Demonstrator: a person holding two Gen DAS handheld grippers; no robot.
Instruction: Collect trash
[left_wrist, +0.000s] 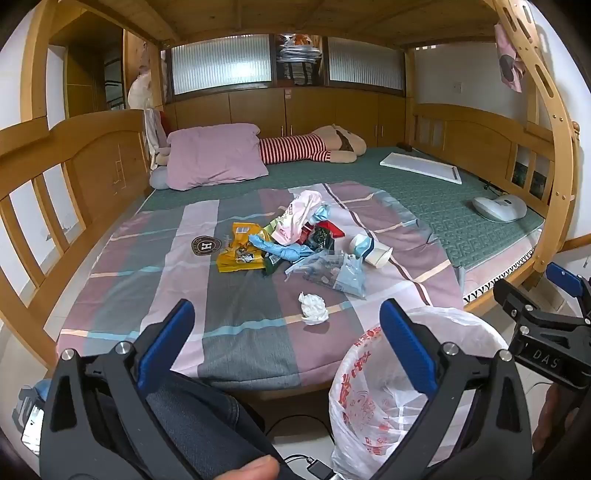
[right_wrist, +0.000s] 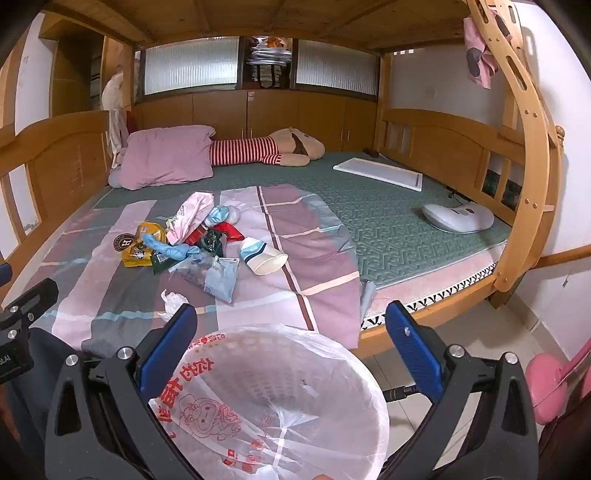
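A heap of trash lies on the striped sheet: a yellow snack bag, blue gloves, a pink wrapper, a clear plastic bag and a paper cup. A crumpled white tissue sits nearer the bed's front edge. A bin lined with a white printed bag stands on the floor before the bed. My left gripper is open and empty, short of the tissue. My right gripper is open and empty above the bin.
A purple pillow, a striped plush toy, a white board and a white handheld appliance lie on the green mattress. Wooden bunk rails and a ladder post frame the bed. A person's jeans-clad knee is below.
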